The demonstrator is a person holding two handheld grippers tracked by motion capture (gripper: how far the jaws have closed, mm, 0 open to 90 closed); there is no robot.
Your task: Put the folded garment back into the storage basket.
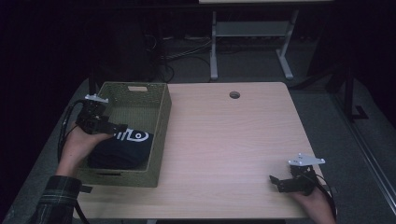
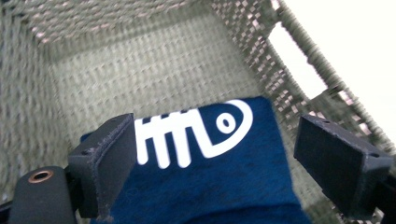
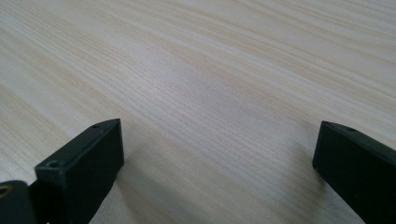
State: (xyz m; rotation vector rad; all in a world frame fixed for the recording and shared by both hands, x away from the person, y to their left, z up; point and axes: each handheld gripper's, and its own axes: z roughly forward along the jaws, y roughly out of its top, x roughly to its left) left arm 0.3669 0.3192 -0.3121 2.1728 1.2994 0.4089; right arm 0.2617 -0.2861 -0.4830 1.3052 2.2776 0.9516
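At the left of the high view, a person's left hand [image 1: 79, 142] holds the left hand-held gripper [image 1: 117, 128] over the near left part of a woven olive-green basket [image 1: 161, 126]. The basket stands on the left part of the light wooden desk [image 1: 233, 149], its long side running from the lower left toward the upper middle of the frame. Inside it, in the nearer half, lies a folded dark navy cloth [image 1: 122, 148] with a white fish-skeleton print facing up. A plaid sleeve [image 1: 53, 198] comes in at the lower left corner.

In the left gripper view the jaws stand wide apart with nothing pressed between them. The navy cloth [image 2: 219, 182] lies below and between them, not touched by either pad, and its white print sits in the middle of the frame. The basket's woven floor [image 2: 154, 70] fills the upper part, and a handle slot in its wall opens at the upper right.

In the upper middle of the high view a round cable hole [image 1: 234, 94] is cut in the desk.

At the lower right of the high view, the right hand [image 1: 315, 203] holds the right hand-held gripper [image 1: 275, 182] low over the desk's near right corner, well apart from the basket. In the right gripper view its jaws are spread wide over bare wood grain [image 3: 210, 93] and hold nothing.
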